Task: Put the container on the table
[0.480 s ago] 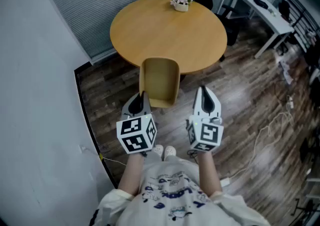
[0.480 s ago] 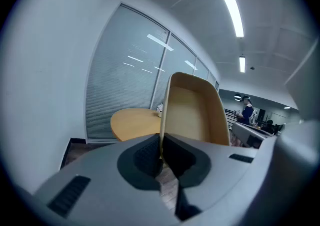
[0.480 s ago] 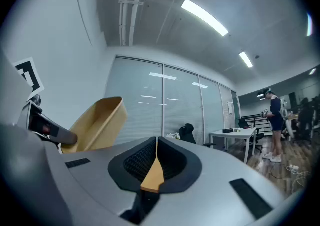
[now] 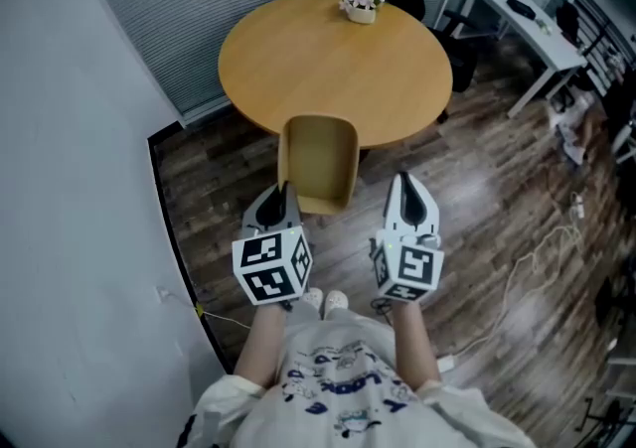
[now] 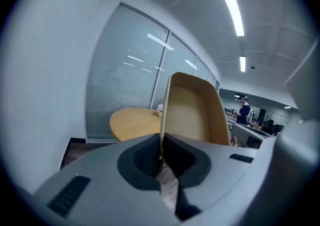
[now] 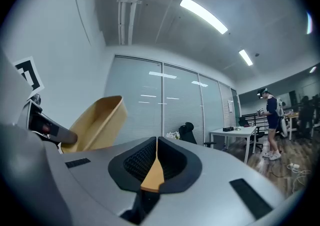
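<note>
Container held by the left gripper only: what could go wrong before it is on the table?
The left gripper pinches just one thin wall of the container, so it might swing or slip and drop to the floor.
The right gripper is shut and apart from it, giving no support.
The flower pot on the table could get bumped.

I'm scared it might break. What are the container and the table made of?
The container looks like plastic: thin, smooth, tan walls with rounded corners, though I can't be sure. The table looks like wood or wood-look laminate: an even, honey-coloured, smooth matte top.
</note>
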The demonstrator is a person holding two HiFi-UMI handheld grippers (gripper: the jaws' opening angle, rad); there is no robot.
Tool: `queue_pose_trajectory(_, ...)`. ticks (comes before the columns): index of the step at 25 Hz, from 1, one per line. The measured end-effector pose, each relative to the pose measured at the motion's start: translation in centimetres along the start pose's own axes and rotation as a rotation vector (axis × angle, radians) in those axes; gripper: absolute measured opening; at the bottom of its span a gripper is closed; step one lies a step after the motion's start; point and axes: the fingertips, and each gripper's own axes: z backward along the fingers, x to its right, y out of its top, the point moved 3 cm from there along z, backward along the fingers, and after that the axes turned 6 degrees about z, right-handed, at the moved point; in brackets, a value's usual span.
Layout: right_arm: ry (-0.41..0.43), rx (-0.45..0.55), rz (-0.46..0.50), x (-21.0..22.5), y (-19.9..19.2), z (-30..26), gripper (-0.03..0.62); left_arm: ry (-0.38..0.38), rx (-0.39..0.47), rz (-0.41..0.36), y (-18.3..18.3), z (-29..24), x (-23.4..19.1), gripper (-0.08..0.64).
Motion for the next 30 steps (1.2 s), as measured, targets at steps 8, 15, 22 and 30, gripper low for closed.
queue_pose_trajectory(8, 0.017, 0.004, -0.007, 1.3, -0.6, -1.1, 0.011, 0.022, 0.018, 0.007, -0.1, -1.1, 0.6, 0.012)
queue_pose_trajectory(15, 0.035, -0.007, -0.023, 2.2, -1.5, -2.2, 0.011, 0.043, 0.012, 0.022, -0.8, -1.9, 1.2, 0.014)
queue_pose_trajectory(22, 0.042, -0.031, -0.034, 2.1, -2.3, -4.3, 0.011, 0.06, -0.006, 0.024, -0.6, -3.4, 0.4, 0.012)
queue_pose_trajectory(30, 0.032, -0.045, -0.032, 1.4, -3.0, -9.5, 0.011, 0.046, -0.024, 0.027, 1.1, -8.4, -1.5, 0.012)
